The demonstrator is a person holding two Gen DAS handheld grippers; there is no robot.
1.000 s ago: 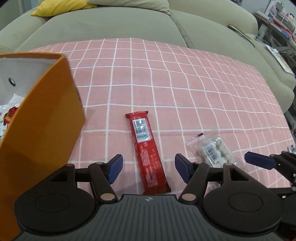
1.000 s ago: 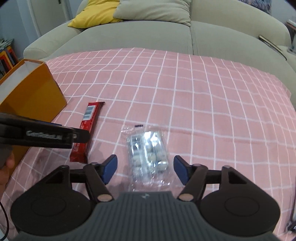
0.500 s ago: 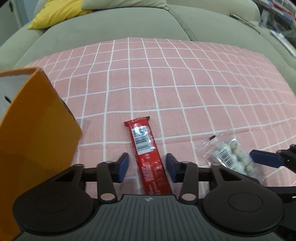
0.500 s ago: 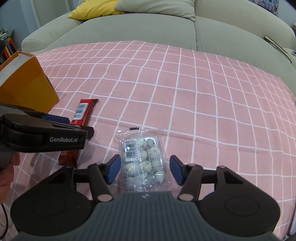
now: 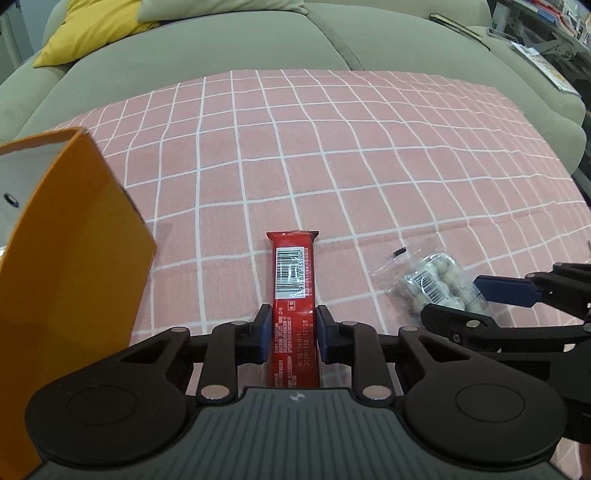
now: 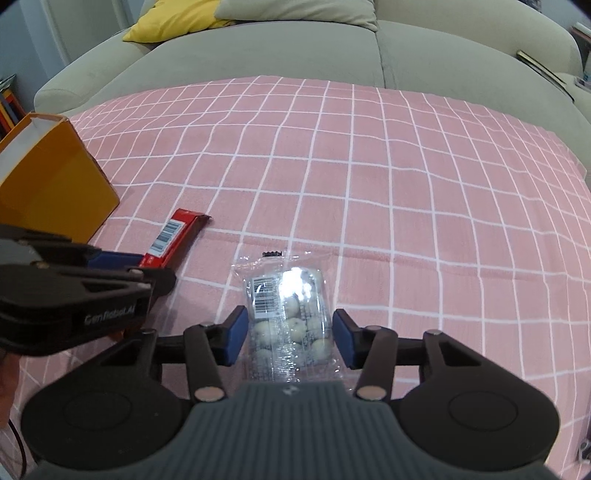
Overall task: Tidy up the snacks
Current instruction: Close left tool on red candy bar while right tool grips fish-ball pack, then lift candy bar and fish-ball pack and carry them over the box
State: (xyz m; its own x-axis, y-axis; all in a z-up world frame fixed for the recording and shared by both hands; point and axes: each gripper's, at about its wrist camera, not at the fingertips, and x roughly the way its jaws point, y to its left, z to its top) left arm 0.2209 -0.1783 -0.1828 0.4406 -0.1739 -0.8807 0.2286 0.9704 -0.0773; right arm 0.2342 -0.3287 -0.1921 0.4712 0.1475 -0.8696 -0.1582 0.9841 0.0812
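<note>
My left gripper [image 5: 293, 334] has clamped onto the red snack bar [image 5: 294, 280] lying on the pink checked cloth [image 5: 332, 177], beside the orange box [image 5: 70, 236]. My right gripper [image 6: 290, 338] has just been closing around the clear bag of white balls [image 6: 288, 314], its pads not quite touching the wrapper.

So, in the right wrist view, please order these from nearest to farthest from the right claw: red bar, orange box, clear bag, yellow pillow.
From the right claw:
1. Clear bag, between its fingers.
2. Red bar, to the left on the cloth.
3. Orange box, farther left.
4. Yellow pillow, on the sofa, at the back.
</note>
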